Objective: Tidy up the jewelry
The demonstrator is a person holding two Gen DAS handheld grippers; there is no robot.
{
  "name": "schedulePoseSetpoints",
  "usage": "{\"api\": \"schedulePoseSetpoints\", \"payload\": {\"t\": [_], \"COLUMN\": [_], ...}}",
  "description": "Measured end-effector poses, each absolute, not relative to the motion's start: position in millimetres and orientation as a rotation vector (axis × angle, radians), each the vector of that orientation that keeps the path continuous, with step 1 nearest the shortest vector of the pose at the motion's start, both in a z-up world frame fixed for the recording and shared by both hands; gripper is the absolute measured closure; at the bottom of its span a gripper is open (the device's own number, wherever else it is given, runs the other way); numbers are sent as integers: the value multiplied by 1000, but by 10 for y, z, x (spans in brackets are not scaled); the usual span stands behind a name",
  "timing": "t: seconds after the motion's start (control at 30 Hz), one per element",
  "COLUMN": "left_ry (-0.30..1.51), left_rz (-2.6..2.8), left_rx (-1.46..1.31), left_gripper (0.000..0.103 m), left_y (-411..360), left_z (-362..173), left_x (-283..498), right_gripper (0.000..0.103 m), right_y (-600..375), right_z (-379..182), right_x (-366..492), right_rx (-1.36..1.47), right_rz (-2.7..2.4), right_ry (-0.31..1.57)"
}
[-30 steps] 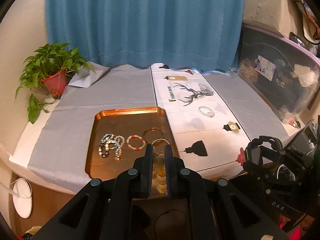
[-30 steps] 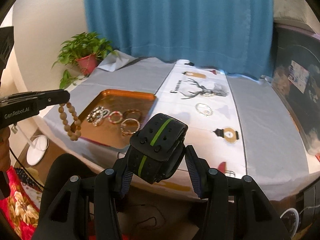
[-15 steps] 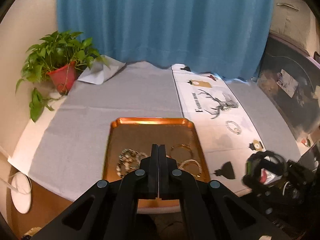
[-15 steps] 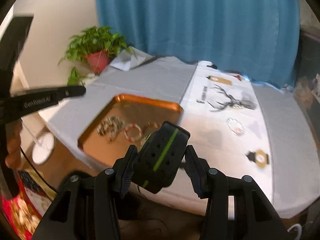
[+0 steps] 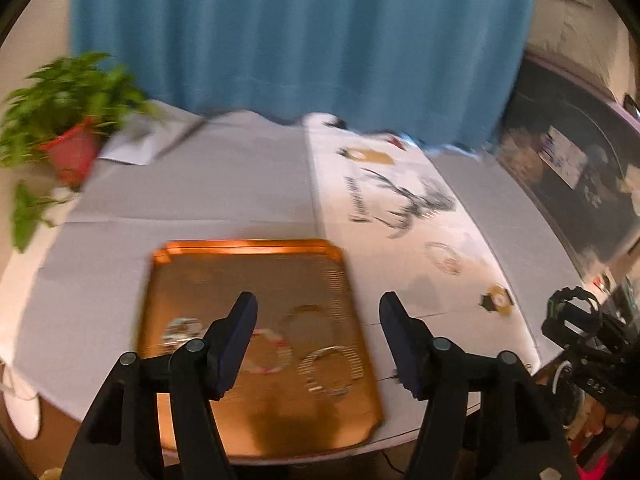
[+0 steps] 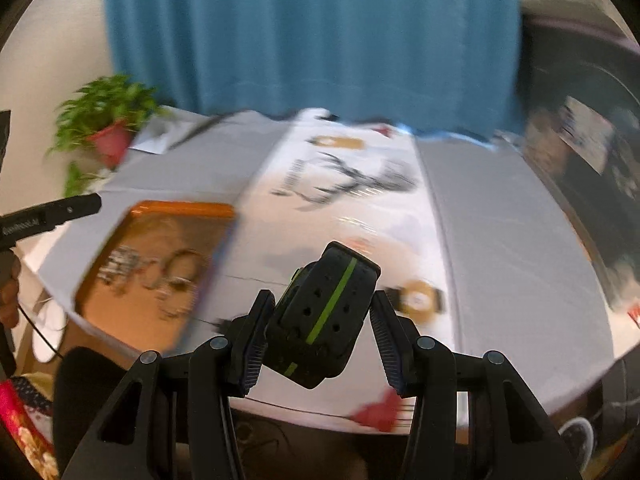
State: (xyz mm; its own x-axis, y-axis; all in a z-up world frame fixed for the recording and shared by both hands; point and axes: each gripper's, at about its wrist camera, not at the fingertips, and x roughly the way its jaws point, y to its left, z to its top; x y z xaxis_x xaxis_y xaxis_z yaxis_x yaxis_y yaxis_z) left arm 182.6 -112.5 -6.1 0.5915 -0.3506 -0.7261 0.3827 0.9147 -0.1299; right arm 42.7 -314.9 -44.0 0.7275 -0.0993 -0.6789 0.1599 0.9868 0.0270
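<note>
Left wrist view: the left gripper (image 5: 318, 320) stands with its jaws wide apart, having just been opening, and nothing lies between them. Below it, at the picture's 6 o'clock, sits the tray (image 5: 248, 250) on the grey-clothed bench (image 5: 192, 200). Several bracelets (image 5: 326, 368) lie on the tray's near half; motion blur makes it hard to count them, perhaps four or five. A white runner (image 5: 400, 216) with a stag print runs from 12 to 4 o'clock of the tray, and one more ring (image 5: 443, 258) lies on it, well apart from the tray. A plant (image 5: 68, 120) stands at 10 o'clock, a curtain (image 5: 300, 40) hangs at 12. The right gripper (image 5: 576, 320) shows at 3 o'clock with a dark band in it.

Right wrist view: the right gripper (image 6: 322, 320) is clamped on a black band (image 6: 326, 316) with a green stripe, tilted, its pads pressing on both sides. The tray (image 6: 180, 210) lies at 9 o'clock, blurred, with bracelets (image 6: 160, 276) on it. The left gripper (image 6: 52, 212) reaches in from the left edge above the tray's far corner; a hand (image 6: 10, 292) holds it. The runner (image 6: 360, 184) stretches ahead towards 12 o'clock, the plant (image 6: 104, 116) at 10 o'clock.
</note>
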Motion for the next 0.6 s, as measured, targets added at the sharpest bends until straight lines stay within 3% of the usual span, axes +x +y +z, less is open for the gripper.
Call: {"api": "schedulePoseSetpoints", "payload": {"t": [0.1,0.33,0.6], "left_ry": [865,981,1053], "left_rz": [-478,-555,-601], "left_rx": [72,87,164], "left_gripper": [35,35,34], "left_y": [-1588,-2714,-3365], "left_z": [-197,-652,-1100], "left_x": [1950,2525,2749], "right_gripper": [53,53,53], "right_y": [-3489,-4119,-4722], "right_z": [-566,-865,-1243], "right_x": [427,601,1114], "right_rx": [127,190,234], "right_rz": [-192,-240,-270], "right_ry": [754,765,770]}}
